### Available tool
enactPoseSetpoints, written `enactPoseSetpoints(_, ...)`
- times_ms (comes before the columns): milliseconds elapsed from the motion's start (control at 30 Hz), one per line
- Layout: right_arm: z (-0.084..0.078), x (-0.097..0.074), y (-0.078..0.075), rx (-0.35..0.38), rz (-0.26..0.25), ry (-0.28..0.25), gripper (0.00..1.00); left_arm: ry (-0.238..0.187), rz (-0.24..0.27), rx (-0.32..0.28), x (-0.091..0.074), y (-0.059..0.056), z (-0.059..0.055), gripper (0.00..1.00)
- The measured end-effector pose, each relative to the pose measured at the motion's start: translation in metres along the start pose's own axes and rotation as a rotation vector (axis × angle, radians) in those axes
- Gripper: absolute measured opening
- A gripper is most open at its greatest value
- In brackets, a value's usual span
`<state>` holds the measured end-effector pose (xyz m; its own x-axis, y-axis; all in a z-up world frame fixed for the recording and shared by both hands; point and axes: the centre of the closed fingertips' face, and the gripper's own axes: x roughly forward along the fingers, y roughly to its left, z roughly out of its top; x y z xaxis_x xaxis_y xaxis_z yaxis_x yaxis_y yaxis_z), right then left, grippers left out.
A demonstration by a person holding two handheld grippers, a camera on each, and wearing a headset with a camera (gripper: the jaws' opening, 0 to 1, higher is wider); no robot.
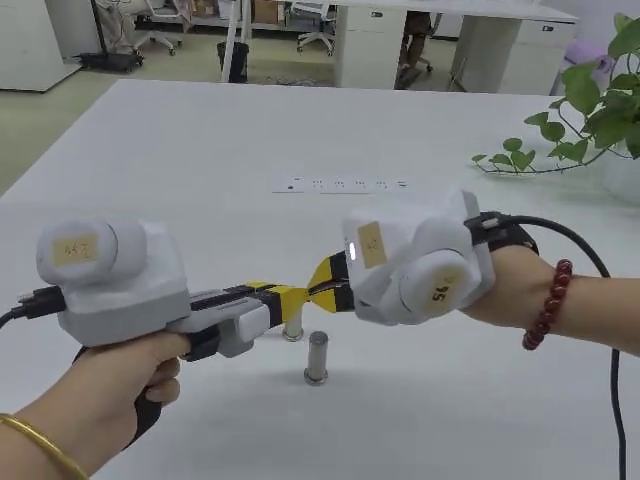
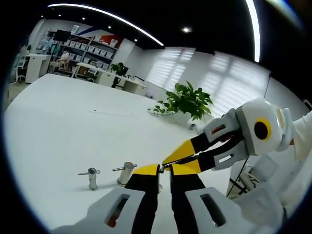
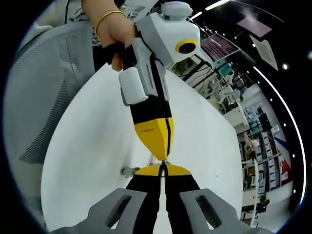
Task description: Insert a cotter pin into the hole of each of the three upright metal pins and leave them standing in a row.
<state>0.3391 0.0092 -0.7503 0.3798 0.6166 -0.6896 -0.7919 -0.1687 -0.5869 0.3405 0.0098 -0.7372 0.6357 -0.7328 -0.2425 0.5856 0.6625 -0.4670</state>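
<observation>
Cotter: tiny, seemingly pinched where both tips meet.
Bare pin: upright on worktop, below tips.
Two pins: standing, cotters through.
Left tool, right tool: jaws together.
Advice: one releases first; feed cotter level into hole.

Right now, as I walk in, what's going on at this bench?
A person holds a gripper in each hand over a white table. The left gripper and right gripper meet tip to tip, jaws closed, low over it. Two upright metal pins already carry cotter pins; whether anything passes between the tips is too small to tell.
</observation>
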Motion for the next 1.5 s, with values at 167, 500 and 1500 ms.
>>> enactPoseSetpoints(167,0.002,0.000,-0.001,-0.002,-0.006,-0.007,0.02,0.004,0.006,-0.008,0.000,0.002,-0.001,0.02)
enactPoseSetpoints(500,0.002,0.001,0.001,0.026,-0.003,-0.013,0.02,0.010,-0.006,0.012,0.000,0.003,-0.003,0.01)
enactPoseSetpoints(1500,0.005,-0.013,0.004,0.593,0.130,-0.262,0.13,0.029,-0.056,0.238,-0.016,-0.002,-0.007,0.00)
